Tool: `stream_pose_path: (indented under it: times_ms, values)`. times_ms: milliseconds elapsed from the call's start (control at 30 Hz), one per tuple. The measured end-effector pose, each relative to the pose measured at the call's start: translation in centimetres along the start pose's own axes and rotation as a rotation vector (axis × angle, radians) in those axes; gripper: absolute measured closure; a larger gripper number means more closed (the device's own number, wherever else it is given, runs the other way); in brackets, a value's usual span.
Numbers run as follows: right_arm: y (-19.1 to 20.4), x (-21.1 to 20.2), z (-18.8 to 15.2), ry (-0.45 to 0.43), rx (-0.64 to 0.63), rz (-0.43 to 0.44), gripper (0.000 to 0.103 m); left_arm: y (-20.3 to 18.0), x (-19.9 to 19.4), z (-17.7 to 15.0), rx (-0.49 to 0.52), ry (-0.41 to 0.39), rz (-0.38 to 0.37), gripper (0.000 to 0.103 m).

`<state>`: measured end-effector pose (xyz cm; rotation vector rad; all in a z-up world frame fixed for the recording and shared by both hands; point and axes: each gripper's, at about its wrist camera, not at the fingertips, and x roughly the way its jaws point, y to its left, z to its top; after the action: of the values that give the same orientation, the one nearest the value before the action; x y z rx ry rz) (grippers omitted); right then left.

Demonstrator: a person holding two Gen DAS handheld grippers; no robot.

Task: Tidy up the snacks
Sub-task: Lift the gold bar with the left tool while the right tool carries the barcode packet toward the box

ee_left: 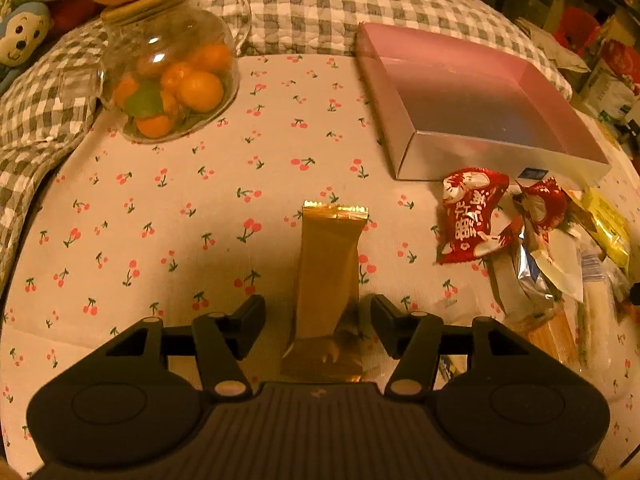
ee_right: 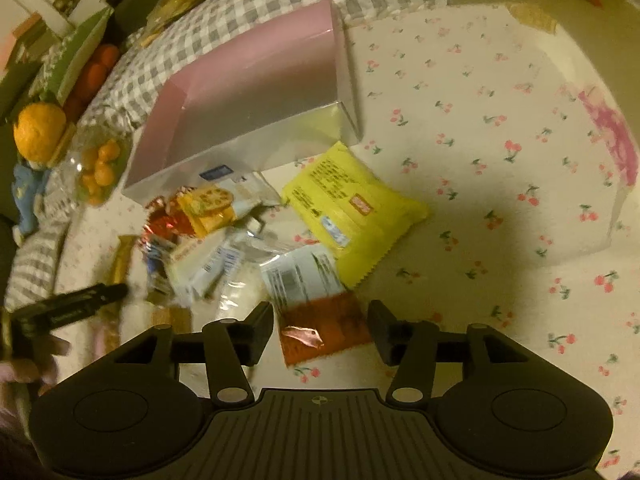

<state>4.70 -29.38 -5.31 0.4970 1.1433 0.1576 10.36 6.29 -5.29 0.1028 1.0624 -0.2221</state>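
- While angled down at the cherry-print cloth (ee_left: 180,208), left claw (ee_left: 318,314) half open, both fingers clear of the long gold wrapper (ee_left: 328,276) lying flat between them.
- Gold wrapper stretched toward 12 o'clock from the claw, crimped far end well past the fingertips (ee_left: 252,316), near end hidden under the claw body.
- At 2 o'clock from the left claw, two red packets with white print (ee_left: 472,212), lying at the edge of a loose pile of snacks (ee_left: 560,264) in silver, white and yellow wrappers.
- Farther out at 1 o'clock, open pink box (ee_left: 500,160), nothing visible inside, its near wall just beside the red packets.
- At 11 o'clock, glass jar (ee_left: 168,80) of small oranges with a wooden lid and a large orange on top; beyond it a plush monkey (ee_left: 20,36).
- At 12 o'clock, past the cloth's far edge, grey checked pillow (ee_left: 320,8).
- Right claw (ee_right: 322,316) likewise parted to a middling width, orange-red packet (ee_right: 320,332) flat on the cloth between the fingers; pads just beside its edges, contact not clear.
- Touching that packet at 12 o'clock, a white packet with printed text (ee_right: 300,276).
- At 12 to 1 o'clock, big yellow packet (ee_right: 352,208), back side up, one corner against the pink box.
- At 10 o'clock, rest of the pile, blurred.
- At 9 o'clock, a hand (ee_right: 32,356) at the frame edge.
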Motion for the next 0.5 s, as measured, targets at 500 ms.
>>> stream_pose_path:
  times_ms: [500]
  values:
    - [3.6,1.6,-0.4,-0.094,-0.2,-0.132,0.058,-0.9,0.5,0.5,0.037,-0.054,0.019,0.074]
